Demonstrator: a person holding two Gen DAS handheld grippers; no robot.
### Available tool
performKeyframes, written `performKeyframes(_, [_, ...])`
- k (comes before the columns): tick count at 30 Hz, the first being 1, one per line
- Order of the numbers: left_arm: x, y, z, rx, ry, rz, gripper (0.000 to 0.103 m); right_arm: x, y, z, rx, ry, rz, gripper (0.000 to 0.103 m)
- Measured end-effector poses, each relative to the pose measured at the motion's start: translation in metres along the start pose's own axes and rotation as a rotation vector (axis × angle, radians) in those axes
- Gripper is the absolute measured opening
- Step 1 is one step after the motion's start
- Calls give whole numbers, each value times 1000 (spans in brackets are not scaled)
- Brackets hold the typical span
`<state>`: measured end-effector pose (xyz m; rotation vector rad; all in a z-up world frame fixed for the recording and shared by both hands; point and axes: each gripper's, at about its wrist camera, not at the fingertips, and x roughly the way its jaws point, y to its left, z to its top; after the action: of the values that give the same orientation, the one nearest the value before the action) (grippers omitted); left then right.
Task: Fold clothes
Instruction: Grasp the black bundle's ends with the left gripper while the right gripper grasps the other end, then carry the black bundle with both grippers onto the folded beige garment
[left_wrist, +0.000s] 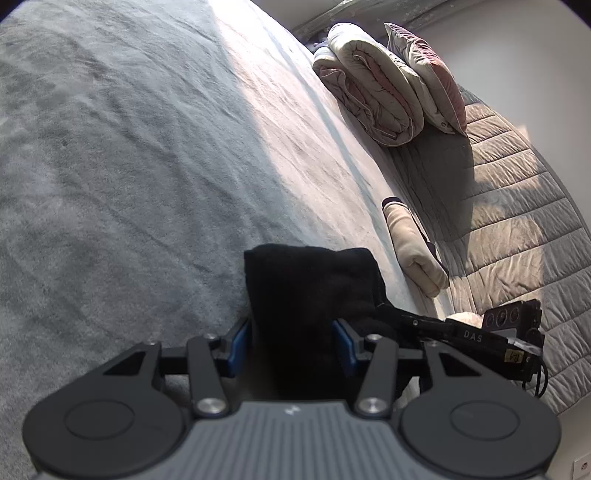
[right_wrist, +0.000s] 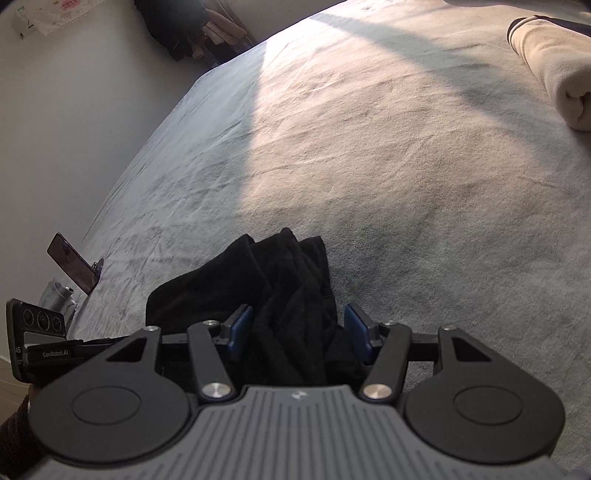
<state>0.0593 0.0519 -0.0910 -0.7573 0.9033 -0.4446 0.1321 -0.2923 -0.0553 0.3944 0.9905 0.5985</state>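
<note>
From the left wrist view, the left tool (left_wrist: 291, 341) pinches a black garment (left_wrist: 310, 284) just above the bed (left_wrist: 129, 166); a rolled cream garment (left_wrist: 413, 247) and folded quilt (left_wrist: 369, 85) lie ahead, well apart. From the right wrist view, the right tool (right_wrist: 298, 332) straddles bunched black cloth, though I cannot tell whether it grips. Judging so, mid-fold: next lay it flat on open bed.

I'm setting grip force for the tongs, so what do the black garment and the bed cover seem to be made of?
The black garment looks like soft, matte knit or fleece: it bunches in thick, limp folds without shine. The bed cover appears to be short-pile plush or velvety fabric, grey, showing brushed streaks and shallow wrinkles in the sunlight. Exact fibres can't be told.
</note>
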Motion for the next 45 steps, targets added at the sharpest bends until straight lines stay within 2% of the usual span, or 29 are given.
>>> performKeyframes(4, [1, 4, -3, -56, -18, -13, 48, 2, -5, -4, 53, 3, 55, 51])
performKeyframes(6, [1, 6, -4, -83, -26, -14, 45, 7, -9, -7, 127, 15, 102, 34])
performKeyframes(7, [1, 6, -5, -97, -29, -14, 43, 10, -11, -9, 167, 23, 126, 31])
performKeyframes(9, [1, 8, -6, -124, -37, -15, 26, 12, -14, -12, 218, 14, 149, 25])
performKeyframes(12, [-1, 6, -7, -143, -52, -12, 19, 7, -17, -14, 278, -26, 174, 22])
performKeyframes(18, [0, -30, 0, -46, -67, 16, 16, -13, -17, -11, 309, -103, 189, 20])
performKeyframes(27, [27, -90, 35, 41, -65, -4, 16, -65, -19, 12, 325, -260, 177, 20])
performKeyframes(37, [86, -169, 64, 153, -23, -65, 16, -123, -45, 43, 368, -442, 150, 20])
performKeyframes(45, [153, -228, 87, 227, 13, -121, 16, -164, -87, 78, 357, -560, 65, 20])
